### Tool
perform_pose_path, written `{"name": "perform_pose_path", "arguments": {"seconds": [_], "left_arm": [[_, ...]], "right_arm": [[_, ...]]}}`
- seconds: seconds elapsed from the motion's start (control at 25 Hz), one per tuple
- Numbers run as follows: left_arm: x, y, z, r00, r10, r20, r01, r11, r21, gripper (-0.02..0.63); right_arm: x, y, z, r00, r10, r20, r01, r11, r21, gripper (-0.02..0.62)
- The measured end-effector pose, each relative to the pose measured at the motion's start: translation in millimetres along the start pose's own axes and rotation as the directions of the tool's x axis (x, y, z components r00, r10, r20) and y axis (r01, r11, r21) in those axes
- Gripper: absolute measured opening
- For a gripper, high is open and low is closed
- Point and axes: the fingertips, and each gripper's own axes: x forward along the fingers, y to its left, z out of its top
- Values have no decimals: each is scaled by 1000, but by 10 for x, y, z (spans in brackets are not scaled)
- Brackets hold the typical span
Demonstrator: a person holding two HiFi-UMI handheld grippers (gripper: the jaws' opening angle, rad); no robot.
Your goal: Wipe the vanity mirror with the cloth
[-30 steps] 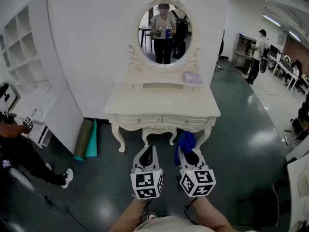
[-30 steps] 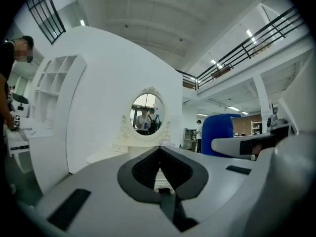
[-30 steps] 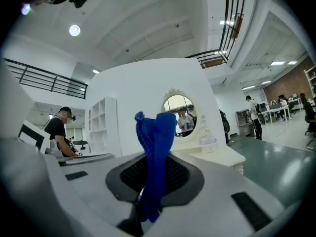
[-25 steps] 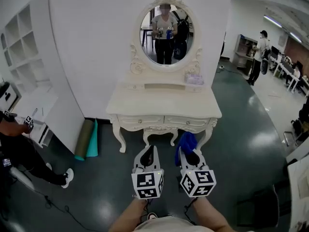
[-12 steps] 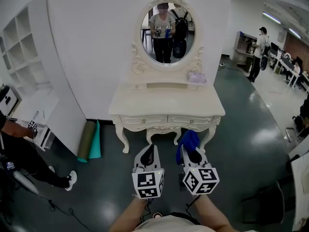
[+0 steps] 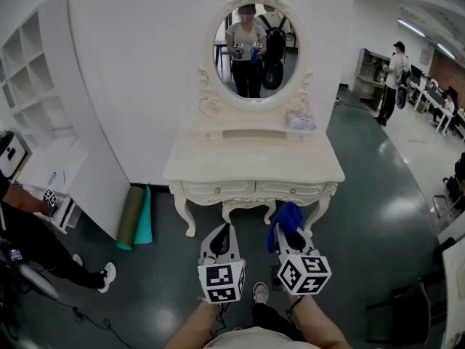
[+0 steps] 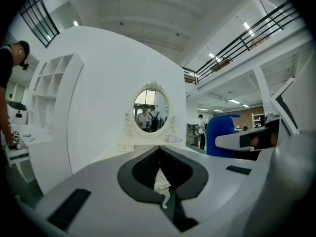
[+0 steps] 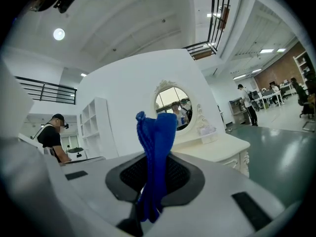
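- The right tongs (image 6: 288,233) are clamped on a bunched fold of the blue cloth (image 6: 285,214). The rest of the cloth stands loose above the tips, so a firm rub on glass could, I judge, drag it out of the grip.
- If that bunch flops aside, the bare tips could strike or scratch the mirror (image 6: 252,48).
- The mirror hangs well apart from both tongs, at the back of the worktop (image 6: 254,164). The long reach across may nudge the small packet (image 6: 300,121) on the ledge by the mirror's lower right.
- The carved frame could snag the cloth on a stroke run to the edge.
- The left tongs (image 6: 222,233) are drawn together with nothing between them. Held low beside the right pair, they could bump the worktop's front edge during the approach.
- Count: one mirror, one cloth, two tongs and one worktop with two drawers.
- Also one packet, two rolled mats (image 6: 138,214) on the floor left of the worktop, and one white shelf unit (image 6: 36,71).
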Motion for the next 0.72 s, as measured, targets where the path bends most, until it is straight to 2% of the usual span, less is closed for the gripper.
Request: {"name": "perform_pose_path", "arguments": {"seconds": [0.24,0.72], "left_arm": [[558,119,130,999,29,26,-29,1000,-6,5],[1872,181,345,997,80,21,-80,996,-31,5]], "right_arm": [[561,-240,160,1000,16,-17,-16,1000,-14,66],[1735,-844,614,997,76,-33,-77,997,-27,66]]}}
